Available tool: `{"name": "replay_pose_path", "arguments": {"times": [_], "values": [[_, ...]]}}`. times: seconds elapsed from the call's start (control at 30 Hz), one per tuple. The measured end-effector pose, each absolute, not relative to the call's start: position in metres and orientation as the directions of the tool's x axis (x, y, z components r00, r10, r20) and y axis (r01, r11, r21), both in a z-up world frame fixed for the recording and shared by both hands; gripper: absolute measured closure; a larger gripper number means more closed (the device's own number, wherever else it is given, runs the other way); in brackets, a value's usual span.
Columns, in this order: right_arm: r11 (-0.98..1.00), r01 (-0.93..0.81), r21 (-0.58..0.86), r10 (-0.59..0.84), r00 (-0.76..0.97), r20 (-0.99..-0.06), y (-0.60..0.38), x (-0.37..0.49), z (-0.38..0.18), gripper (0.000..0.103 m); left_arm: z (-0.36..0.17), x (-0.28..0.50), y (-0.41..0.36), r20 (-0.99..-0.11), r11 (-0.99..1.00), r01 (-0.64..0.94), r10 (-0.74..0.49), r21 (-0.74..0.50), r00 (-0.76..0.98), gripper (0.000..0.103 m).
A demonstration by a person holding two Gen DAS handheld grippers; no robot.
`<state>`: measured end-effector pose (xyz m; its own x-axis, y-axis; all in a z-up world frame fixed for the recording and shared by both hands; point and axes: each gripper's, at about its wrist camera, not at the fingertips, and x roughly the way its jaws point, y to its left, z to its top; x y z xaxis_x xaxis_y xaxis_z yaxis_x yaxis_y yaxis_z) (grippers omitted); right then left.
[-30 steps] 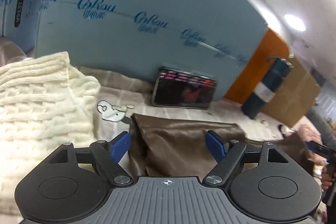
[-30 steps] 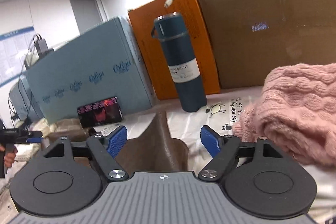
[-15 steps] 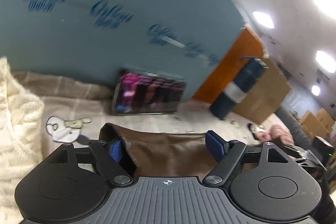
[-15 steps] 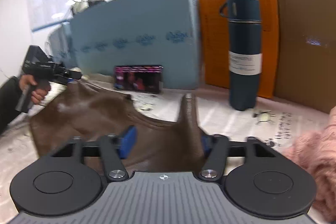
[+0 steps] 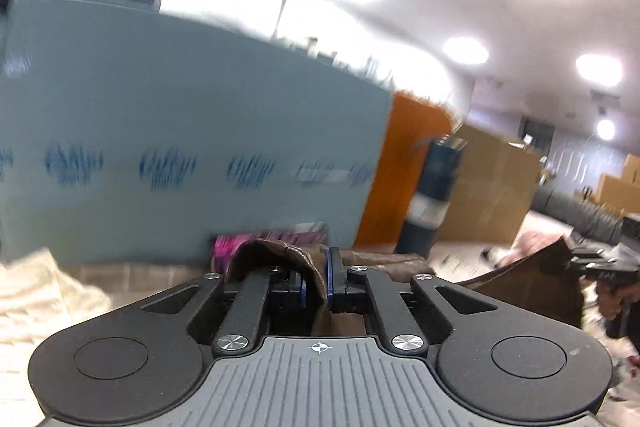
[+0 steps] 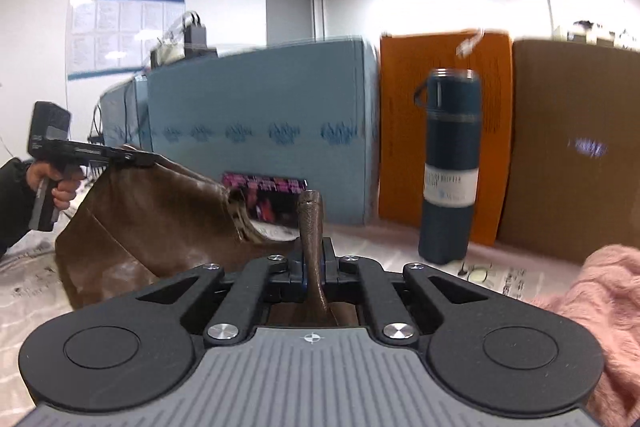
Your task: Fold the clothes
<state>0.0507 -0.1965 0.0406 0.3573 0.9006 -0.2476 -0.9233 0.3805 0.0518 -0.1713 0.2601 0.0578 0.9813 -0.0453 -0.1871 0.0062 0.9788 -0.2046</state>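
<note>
A brown leather-like garment [image 6: 160, 223] hangs stretched between both grippers above the cloth-covered table [image 6: 380, 243]. In the left wrist view my left gripper [image 5: 316, 269] has its jaws closing tight on a folded edge of the garment [image 5: 280, 255], the blue pads pressing it. The right wrist view shows my right gripper [image 6: 314, 259] with jaws closing on a narrow upright fold of the same garment. The left gripper [image 6: 140, 159] also shows far left there, held in a hand and pinching the garment's top corner.
A dark blue flask [image 6: 450, 163] stands at the back before orange [image 6: 400, 127] and brown boards. A blue foam board [image 6: 260, 131] walls the back, with a pink-and-black box [image 6: 264, 189] at its foot. A pink knit [image 6: 600, 303] lies right, a cream knit [image 5: 40, 291] left.
Both grippers went from open around the flat garment to shut on its edges. They rolled and rose, and the garment now hangs lifted between them.
</note>
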Motion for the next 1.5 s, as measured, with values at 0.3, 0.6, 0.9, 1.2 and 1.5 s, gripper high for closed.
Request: {"name": "replay_pose_path", "arguments": {"times": [0.3,0.6,0.9,1.2,1.5], "values": [[0.386,-0.921,0.046,0.919,0.38,-0.108,-0.256,-0.022,0.053,0.098,0.074,-0.295,0.22,0.056,0.974,0.107,-0.098,-0.199,0.994,0.097],[0.38,-0.919,0.102,0.924,0.373,-0.085,-0.308,-0.081,0.044,0.098,0.044,-0.364,0.196,0.069,0.932,0.268,-0.259,-0.242,0.963,0.094],[0.399,-0.897,0.188,0.914,0.407,0.002,-0.356,-0.11,0.045,0.07,0.039,-0.394,0.213,0.032,0.948,0.198,-0.196,-0.249,0.98,0.033],[0.571,-0.744,0.346,0.801,0.597,-0.039,-0.359,-0.064,0.043,0.045,0.041,-0.337,0.261,-0.065,0.909,-0.096,0.076,-0.405,0.995,0.017],[0.623,-0.572,0.534,0.768,0.576,-0.279,-0.296,0.023,0.017,0.04,-0.004,-0.217,0.283,-0.5,0.84,-0.315,0.062,-0.442,0.864,0.017]]}}
